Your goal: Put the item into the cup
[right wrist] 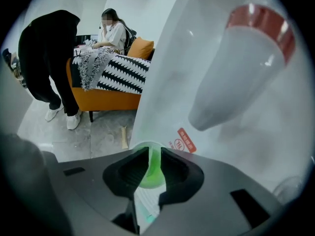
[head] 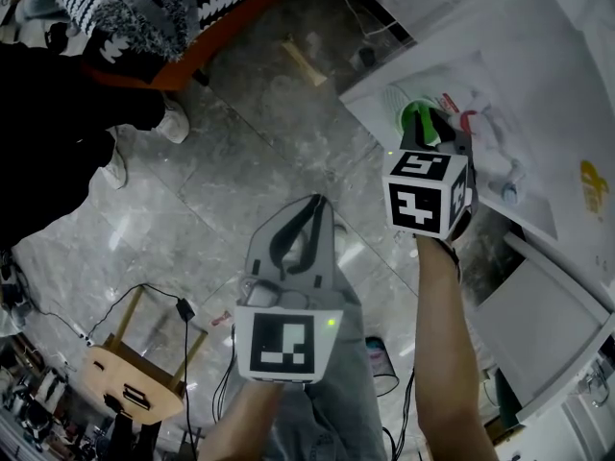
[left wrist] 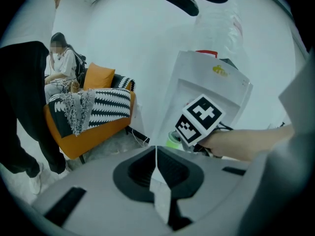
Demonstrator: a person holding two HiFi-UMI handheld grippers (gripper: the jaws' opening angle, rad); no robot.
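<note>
A green cup (head: 415, 115) with a pale rim stands near the corner of the white table (head: 538, 75). My right gripper (head: 434, 123) hovers directly over it. In the right gripper view its jaws (right wrist: 154, 152) stand a narrow gap apart, and green (right wrist: 150, 173) fills that gap. Whether that green is a held item or only the cup beneath is unclear. From the left gripper view the cup (left wrist: 173, 140) shows just under the right gripper's marker cube (left wrist: 199, 119). My left gripper (head: 312, 203) hangs over the floor, shut and empty (left wrist: 156, 149).
A clear bottle with a red band (right wrist: 246, 68) lies on the table close to the cup. An orange sofa with a striped blanket (right wrist: 115, 80), a standing person in black (right wrist: 49, 58) and a seated person are across the floor. A wooden stool (head: 135, 373) and cables lie below.
</note>
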